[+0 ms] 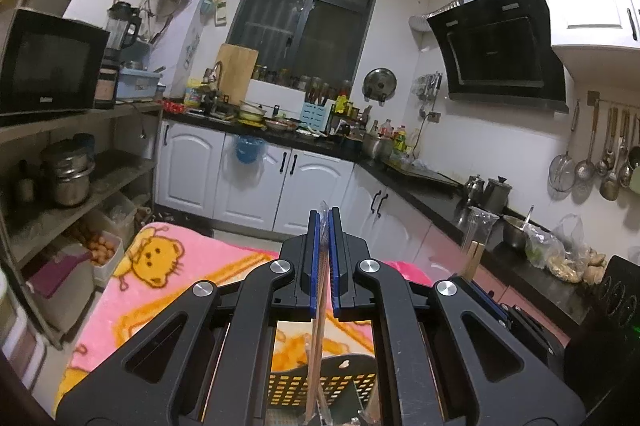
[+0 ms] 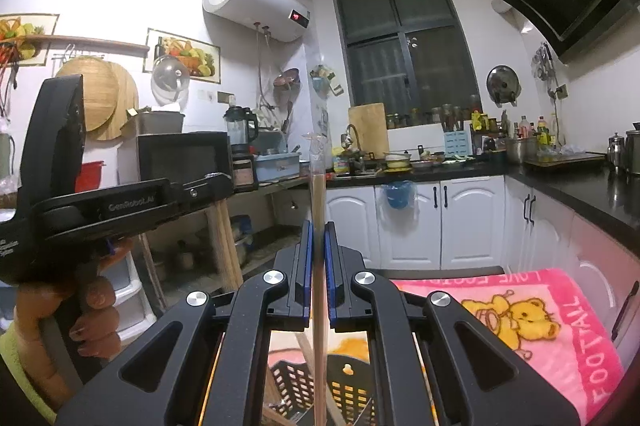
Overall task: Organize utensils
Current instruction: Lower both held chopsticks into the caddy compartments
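My left gripper (image 1: 325, 216) is shut on a thin pair of wooden chopsticks (image 1: 320, 306) in a clear sleeve, held upright. Their lower end hangs over a black slotted basket (image 1: 296, 386) that lies on the pink blanket. In the right wrist view my right gripper (image 2: 319, 226) is shut on a second sleeved pair of chopsticks (image 2: 318, 194), which rises well above the fingers. The same basket (image 2: 296, 374) sits below it with more wooden sticks inside. That second pair (image 1: 476, 246) also shows at the right of the left wrist view.
A pink cartoon blanket (image 2: 520, 314) covers the surface under both grippers. A hand (image 2: 92, 306) grips the other device at the left. White cabinets (image 1: 256, 182) and a cluttered black counter (image 1: 424, 182) run behind. An open shelf with a microwave (image 1: 48, 66) stands left.
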`<state>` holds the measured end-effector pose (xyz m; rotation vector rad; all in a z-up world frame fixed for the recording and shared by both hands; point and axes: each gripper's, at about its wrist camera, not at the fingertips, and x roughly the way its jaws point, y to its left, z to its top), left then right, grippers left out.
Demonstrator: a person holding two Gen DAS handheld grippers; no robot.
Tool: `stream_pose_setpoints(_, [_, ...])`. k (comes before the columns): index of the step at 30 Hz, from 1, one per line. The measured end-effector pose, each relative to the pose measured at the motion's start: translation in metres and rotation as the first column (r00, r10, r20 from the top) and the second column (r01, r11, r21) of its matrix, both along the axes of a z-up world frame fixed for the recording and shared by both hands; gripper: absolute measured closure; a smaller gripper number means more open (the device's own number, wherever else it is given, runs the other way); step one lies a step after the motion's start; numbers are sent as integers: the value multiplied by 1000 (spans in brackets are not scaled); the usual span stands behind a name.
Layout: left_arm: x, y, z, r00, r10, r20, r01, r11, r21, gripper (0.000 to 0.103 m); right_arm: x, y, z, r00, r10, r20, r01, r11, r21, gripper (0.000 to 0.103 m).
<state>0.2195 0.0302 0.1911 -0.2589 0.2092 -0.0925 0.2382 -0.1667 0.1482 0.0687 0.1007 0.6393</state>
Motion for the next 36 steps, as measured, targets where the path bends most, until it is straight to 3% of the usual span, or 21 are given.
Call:
stream_pose_setpoints(18, [17,-3,-48,997,-21,-71,22,1000,5,101,30,7,-55,995,-33,-91,31,999,-31,97])
stream_pose_setpoints(36, [20,-5,-70,988,-54,-143,56,998,16,101,32,-2,-79,983,-49,-177,40,998,-55,97])
